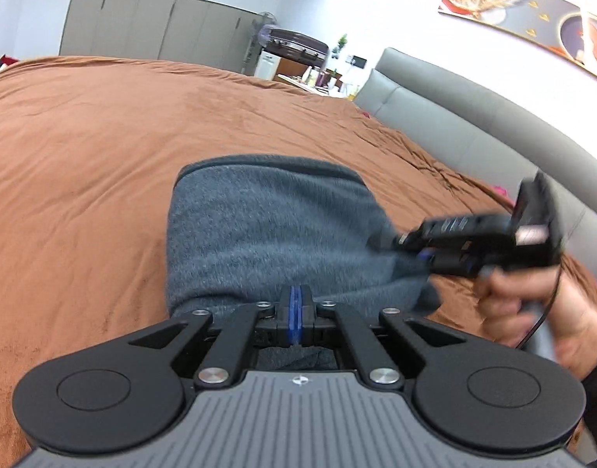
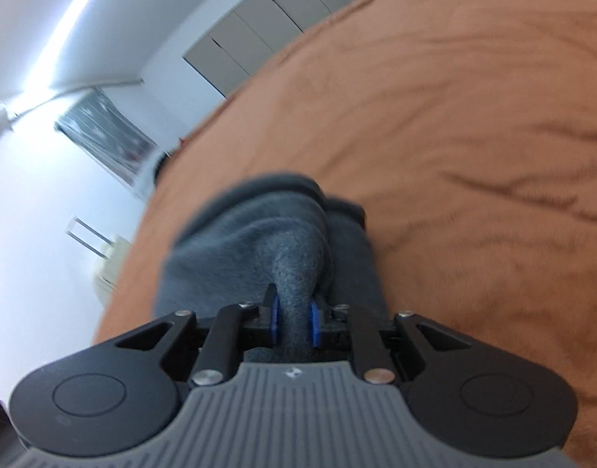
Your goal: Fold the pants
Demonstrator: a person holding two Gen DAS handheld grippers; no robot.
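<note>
Grey fleece pants (image 1: 267, 230) lie folded on a brown bedspread (image 1: 84, 156). My left gripper (image 1: 294, 312) is shut, its blue pads pressed together on the near edge of the pants. My right gripper (image 2: 294, 319) is shut on a bunched ridge of the same pants (image 2: 294, 249), cloth filling the gap between its blue pads. In the left wrist view the right gripper (image 1: 411, 249) reaches in from the right, held by a hand (image 1: 532, 304), at the pants' right edge. The right wrist view is tilted and blurred.
The brown bedspread (image 2: 474, 117) covers the bed all around the pants. A grey padded headboard (image 1: 474, 124) runs along the right. Grey wardrobes (image 1: 150, 27) and a cluttered desk (image 1: 310, 74) stand at the far wall.
</note>
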